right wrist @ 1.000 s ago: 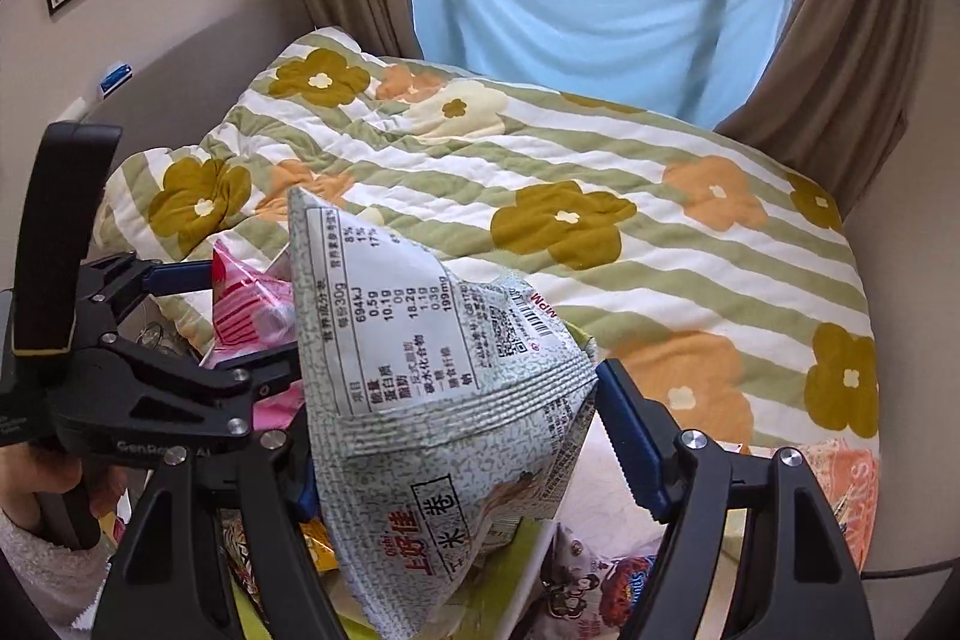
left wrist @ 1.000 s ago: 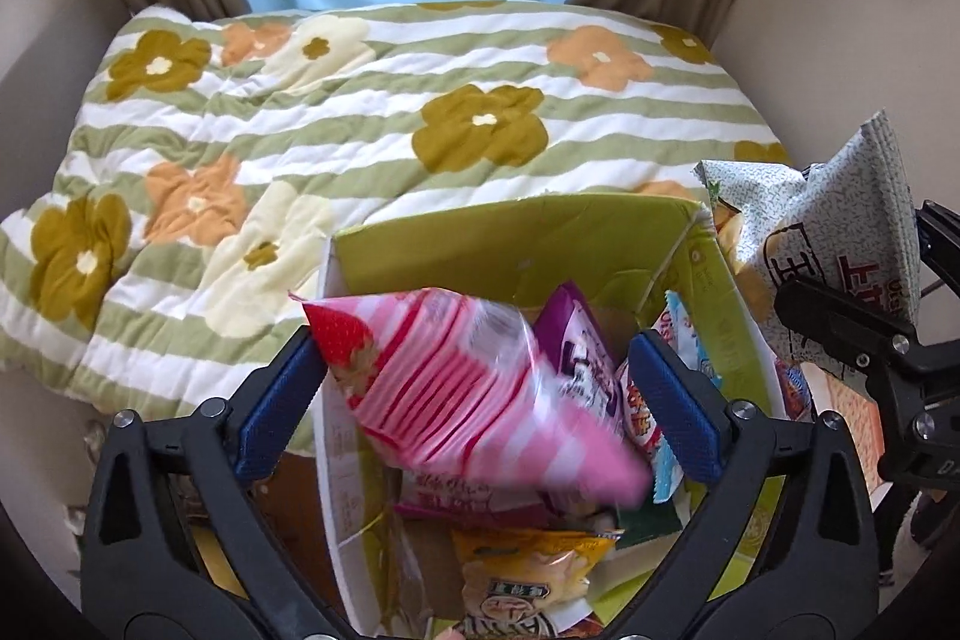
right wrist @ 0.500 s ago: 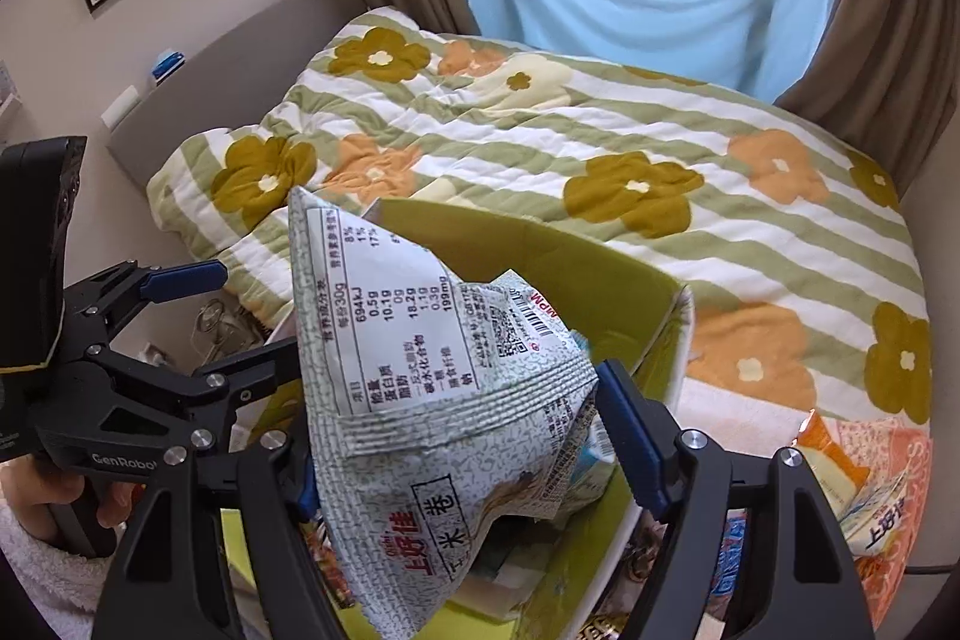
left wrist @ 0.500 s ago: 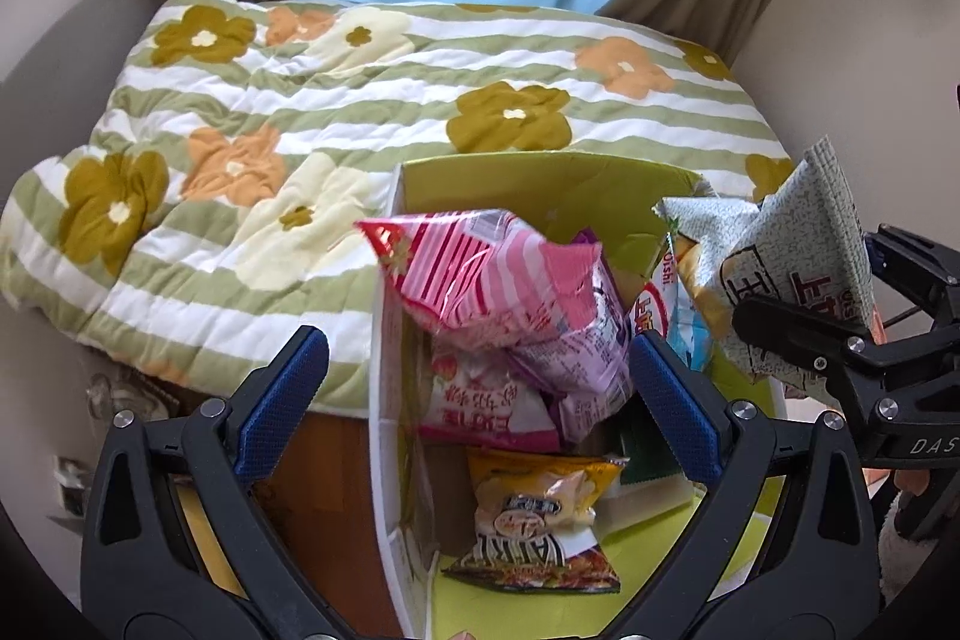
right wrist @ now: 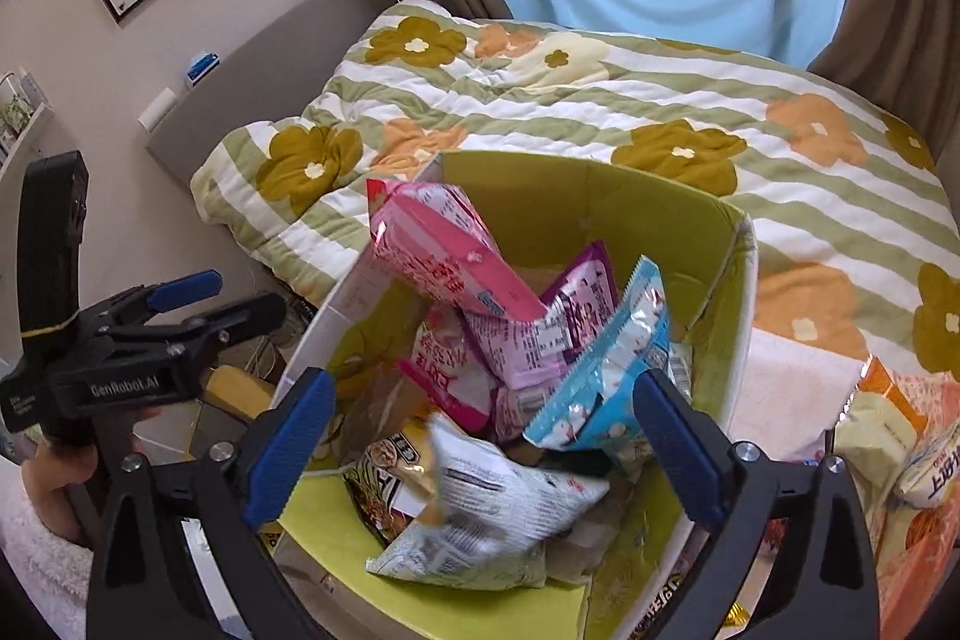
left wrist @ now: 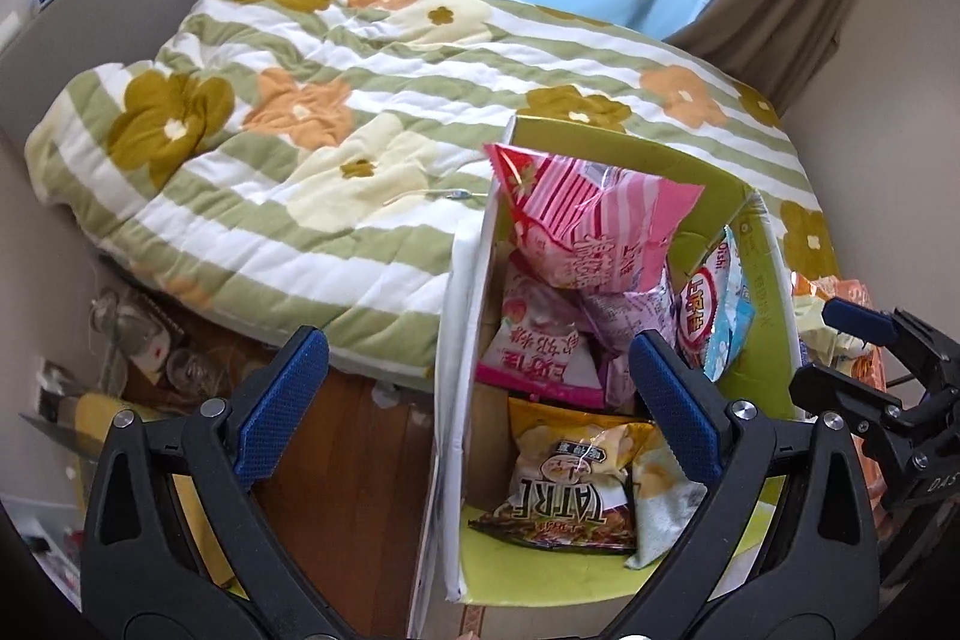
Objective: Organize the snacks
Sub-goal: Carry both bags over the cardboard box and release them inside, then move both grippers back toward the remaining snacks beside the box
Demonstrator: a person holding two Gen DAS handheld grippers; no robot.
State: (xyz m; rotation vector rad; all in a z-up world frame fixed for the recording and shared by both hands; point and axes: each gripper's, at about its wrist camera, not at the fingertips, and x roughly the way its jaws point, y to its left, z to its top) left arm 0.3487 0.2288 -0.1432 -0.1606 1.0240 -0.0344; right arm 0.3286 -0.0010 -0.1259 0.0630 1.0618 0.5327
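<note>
A lime-green cardboard box (left wrist: 624,148) (right wrist: 558,196) holds several snack bags. A pink striped bag (left wrist: 594,226) (right wrist: 438,244) lies on top at the far side. A pale green speckled bag (right wrist: 492,508) lies in the near part of the box, partly over a yellow chip bag (left wrist: 576,484). A light blue bag (right wrist: 606,376) leans at the right. My left gripper (left wrist: 474,400) is open and empty above the box's left wall. My right gripper (right wrist: 480,430) is open and empty above the box.
The box stands against a bed with a green-striped flowered quilt (left wrist: 312,142) (right wrist: 660,100). More snack bags (right wrist: 900,436) lie to the box's right. Wooden floor and clutter (left wrist: 150,352) are to the left.
My right gripper opened and the speckled bag dropped into the box. The pink striped bag settled on the pile. Both grippers rose and pulled back.
</note>
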